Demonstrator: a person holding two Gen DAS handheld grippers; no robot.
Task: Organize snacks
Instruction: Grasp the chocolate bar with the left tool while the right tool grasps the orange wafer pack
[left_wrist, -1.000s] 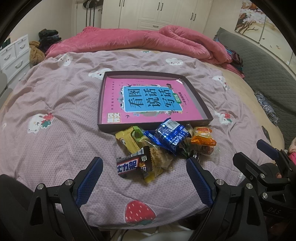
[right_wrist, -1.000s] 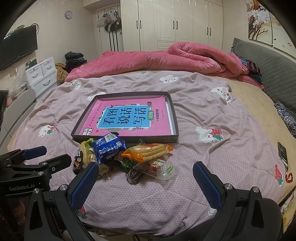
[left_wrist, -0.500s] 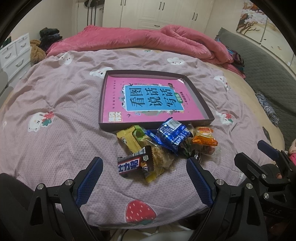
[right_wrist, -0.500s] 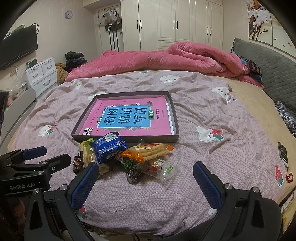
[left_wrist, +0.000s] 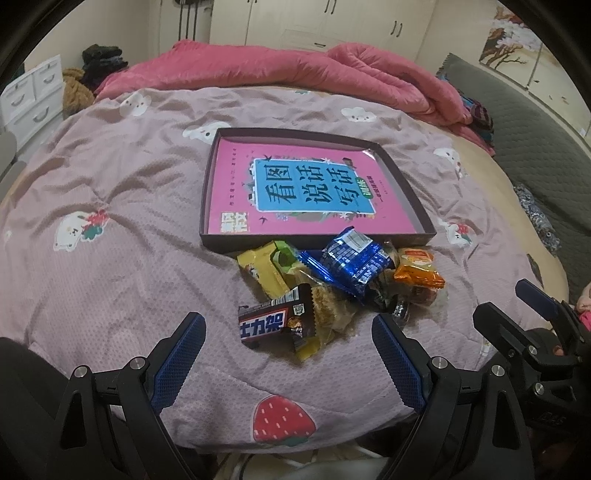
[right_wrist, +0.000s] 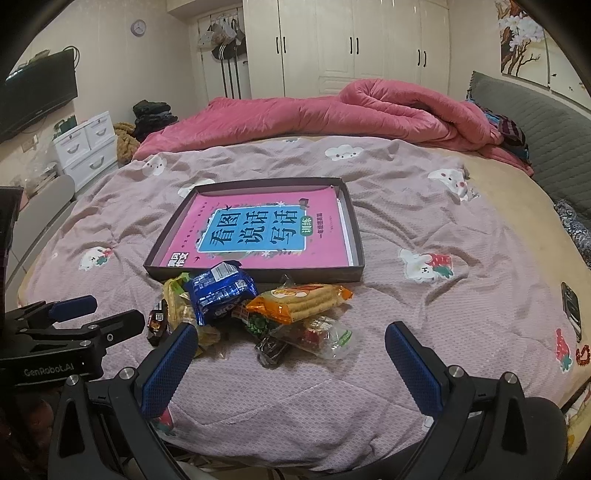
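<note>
Bedroom scene, a mauve patterned bedspread (left_wrist: 122, 206) spread over the bed. The snack pile (left_wrist: 332, 284) sits near the bed's front edge, touching the near wall of a dark shallow tray (left_wrist: 402, 177) that holds a pink book (left_wrist: 295, 188). A black chocolate bar (left_wrist: 273, 321) lies nearest, a blue packet (right_wrist: 218, 291) on top, an orange wafer pack (right_wrist: 299, 299) to the right. Left gripper (left_wrist: 288, 354) spread wide, empty, short of the pile; right gripper (right_wrist: 291, 354) equally wide, empty. Pink duvet (right_wrist: 332, 114) bunched at the far edge.
</note>
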